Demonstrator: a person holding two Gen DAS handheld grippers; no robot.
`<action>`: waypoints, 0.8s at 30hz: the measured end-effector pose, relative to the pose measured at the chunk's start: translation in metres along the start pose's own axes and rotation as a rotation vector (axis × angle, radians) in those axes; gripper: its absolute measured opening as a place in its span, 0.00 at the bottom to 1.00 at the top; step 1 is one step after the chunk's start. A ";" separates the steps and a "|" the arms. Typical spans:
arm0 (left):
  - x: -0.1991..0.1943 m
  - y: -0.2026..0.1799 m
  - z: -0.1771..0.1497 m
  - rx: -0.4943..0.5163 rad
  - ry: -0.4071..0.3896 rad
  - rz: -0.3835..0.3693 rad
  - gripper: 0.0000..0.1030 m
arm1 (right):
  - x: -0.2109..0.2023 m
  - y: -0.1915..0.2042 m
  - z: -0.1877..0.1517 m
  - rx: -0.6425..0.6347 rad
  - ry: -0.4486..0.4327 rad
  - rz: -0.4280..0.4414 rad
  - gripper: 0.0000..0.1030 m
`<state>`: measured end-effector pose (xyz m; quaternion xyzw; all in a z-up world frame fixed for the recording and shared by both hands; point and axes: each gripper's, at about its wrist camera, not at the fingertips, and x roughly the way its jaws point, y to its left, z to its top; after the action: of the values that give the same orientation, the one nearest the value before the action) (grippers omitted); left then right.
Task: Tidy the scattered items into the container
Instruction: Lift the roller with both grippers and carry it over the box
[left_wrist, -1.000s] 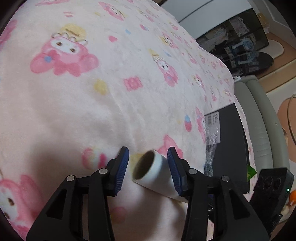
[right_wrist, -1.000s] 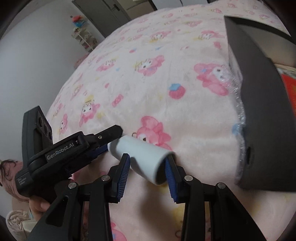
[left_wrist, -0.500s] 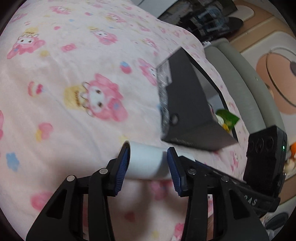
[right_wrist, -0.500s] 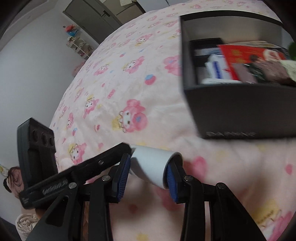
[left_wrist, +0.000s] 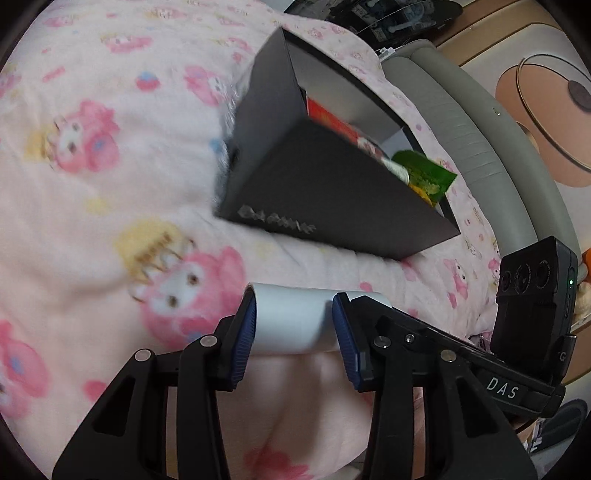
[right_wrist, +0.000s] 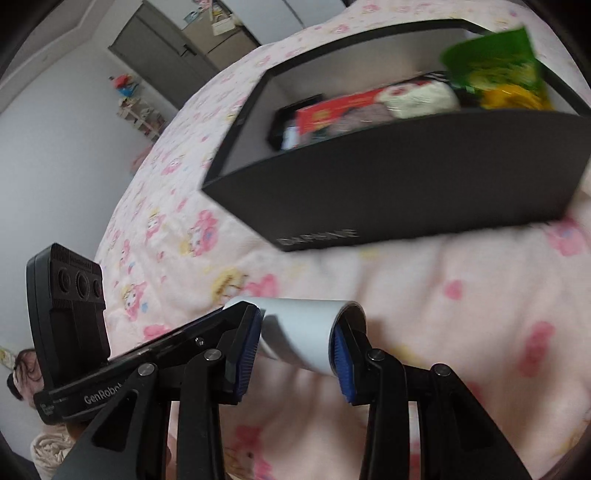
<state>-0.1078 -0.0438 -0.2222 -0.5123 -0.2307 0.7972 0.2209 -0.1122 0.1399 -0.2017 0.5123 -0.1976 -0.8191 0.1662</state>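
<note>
Both hand-held grippers, left (left_wrist: 293, 328) and right (right_wrist: 297, 338), clamp white roll (left_wrist: 291, 319) short of black box (right_wrist: 406, 192). Lift level over near wall, release together.

The box (right_wrist: 424, 192) is motion-blurred; its front lettering cannot be read for certain. Its near wall hides the lower parts of the red packet (right_wrist: 332, 110) and green packet (right_wrist: 495, 70) inside it. Beside the box, the blanket (left_wrist: 92, 184) print is smeared.
</note>
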 end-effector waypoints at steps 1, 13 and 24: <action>0.001 0.001 -0.001 -0.009 -0.005 0.003 0.41 | 0.000 -0.005 -0.002 0.007 0.010 -0.008 0.33; -0.001 0.017 -0.008 -0.091 -0.065 0.021 0.48 | 0.000 -0.019 -0.007 0.021 0.004 -0.054 0.33; -0.004 -0.002 -0.010 0.001 -0.095 0.020 0.32 | -0.022 -0.027 -0.003 0.007 -0.082 -0.121 0.29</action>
<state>-0.0969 -0.0429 -0.2218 -0.4760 -0.2356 0.8229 0.2020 -0.1019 0.1734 -0.1990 0.4901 -0.1760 -0.8471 0.1062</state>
